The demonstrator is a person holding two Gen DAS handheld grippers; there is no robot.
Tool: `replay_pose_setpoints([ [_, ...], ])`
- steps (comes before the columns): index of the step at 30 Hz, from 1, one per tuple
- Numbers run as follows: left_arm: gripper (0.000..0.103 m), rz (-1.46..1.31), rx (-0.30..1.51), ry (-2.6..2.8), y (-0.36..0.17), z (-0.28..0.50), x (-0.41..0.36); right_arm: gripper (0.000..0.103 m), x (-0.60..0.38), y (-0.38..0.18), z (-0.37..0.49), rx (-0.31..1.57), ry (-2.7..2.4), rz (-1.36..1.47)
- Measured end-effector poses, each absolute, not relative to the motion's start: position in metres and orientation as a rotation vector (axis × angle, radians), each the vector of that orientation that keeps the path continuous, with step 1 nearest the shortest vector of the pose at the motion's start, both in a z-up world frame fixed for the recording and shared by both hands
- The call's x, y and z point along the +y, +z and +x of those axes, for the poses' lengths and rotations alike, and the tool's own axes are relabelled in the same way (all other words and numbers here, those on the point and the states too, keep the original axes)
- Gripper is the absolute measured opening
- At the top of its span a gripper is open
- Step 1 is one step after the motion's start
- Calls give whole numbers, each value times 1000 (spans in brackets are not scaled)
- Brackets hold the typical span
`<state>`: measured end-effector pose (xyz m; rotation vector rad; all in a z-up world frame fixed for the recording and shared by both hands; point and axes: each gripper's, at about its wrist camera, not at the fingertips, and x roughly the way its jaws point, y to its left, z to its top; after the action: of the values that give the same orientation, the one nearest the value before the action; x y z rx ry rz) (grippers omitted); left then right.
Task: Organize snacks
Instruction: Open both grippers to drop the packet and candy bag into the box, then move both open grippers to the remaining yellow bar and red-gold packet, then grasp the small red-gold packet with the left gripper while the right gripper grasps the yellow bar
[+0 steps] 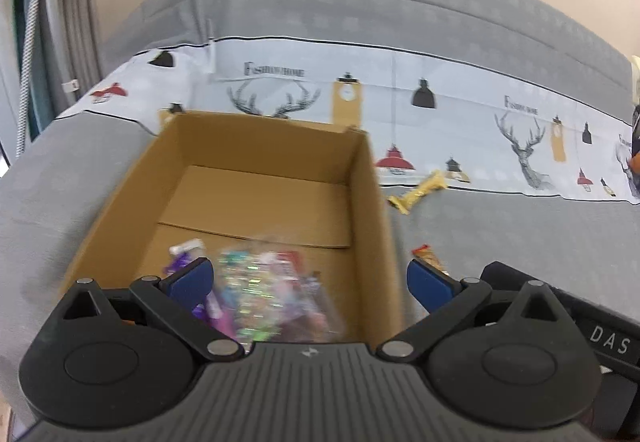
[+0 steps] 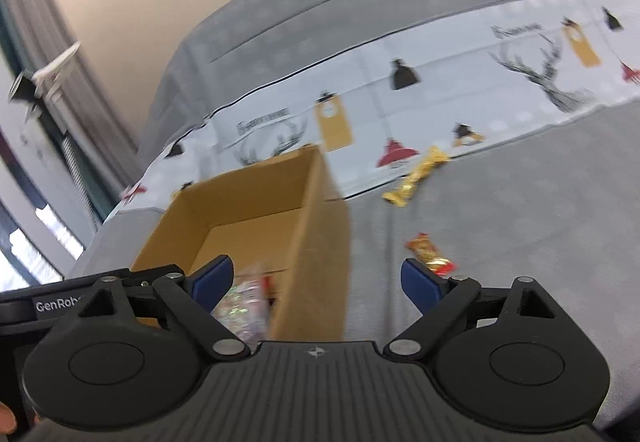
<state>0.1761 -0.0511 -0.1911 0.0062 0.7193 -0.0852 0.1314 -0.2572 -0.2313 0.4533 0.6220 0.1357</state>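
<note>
Spreading wide, the blue fingers [image 1: 192, 278] of the left gripper [image 1: 310, 282] stand well apart with nothing clamped between them, poised over the near end of an open cardboard box [image 1: 372, 202]. The right gripper [image 2: 316, 284] is likewise spread, its fingers [image 2: 418, 282] empty, straddling the box's right wall: one fingertip sits over the box interior, the other over the grey bed cover [image 2: 520, 210].

Inside the box, at its near end, lies a blurred heap of snack packets [image 1: 268, 290]. Motion smear makes the wrappers hard to read; glittery, pink and purple patches show, and a small white-and-purple packet [image 1: 186, 250] lies at the heap's left edge. The gripper bodies cut off the near side of the heap in both views, so its full extent cannot be told. The far half of the box floor is bare cardboard.

Outside the box, on the bed cover to its right, a red-and-gold snack packet [image 2: 430, 254] lies just beyond the right gripper's outer fingertip; in the left wrist view it is partly hidden behind a fingertip. Farther off, a gold-wrapped snack [image 2: 416, 176] rests at the edge of a patterned sheet [image 1: 460, 114] printed with deer heads and lamps. At the left, curtains [image 2: 24, 2] appear smeared and unclear.
</note>
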Motion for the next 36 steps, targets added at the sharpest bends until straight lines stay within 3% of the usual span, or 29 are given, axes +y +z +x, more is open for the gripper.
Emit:
replay_pose_setpoints([
  [14,102,107,767,-192,-250,228,-181,92,-382,-279,148,638,42,540],
  [16,96,107,779,-222,-259,242,-192,92,-394,-285,157,637,36,550],
  [18,73,108,822,-234,-273,259,-200,92,-400,-293,170,643,37,547],
  [20,64,83,886,-234,-291,280,-204,92,-402,-301,185,662,52,532],
  [25,60,107,948,-240,-330,324,-223,92,-401,-318,224,679,84,509],
  [26,44,97,975,-239,-340,335,-225,92,-402,-322,232,684,88,515],
  [27,16,80,1011,-224,-351,346,-226,92,-403,-326,241,686,88,520],
  [28,7,65,1051,-215,-361,357,-225,92,-404,-331,250,691,88,527],
  [30,0,25,1022,-197,-362,371,-222,92,-404,-340,265,700,91,542],
  [36,0,-6,1017,-57,-359,416,-205,92,-402,-367,315,707,123,622],
])
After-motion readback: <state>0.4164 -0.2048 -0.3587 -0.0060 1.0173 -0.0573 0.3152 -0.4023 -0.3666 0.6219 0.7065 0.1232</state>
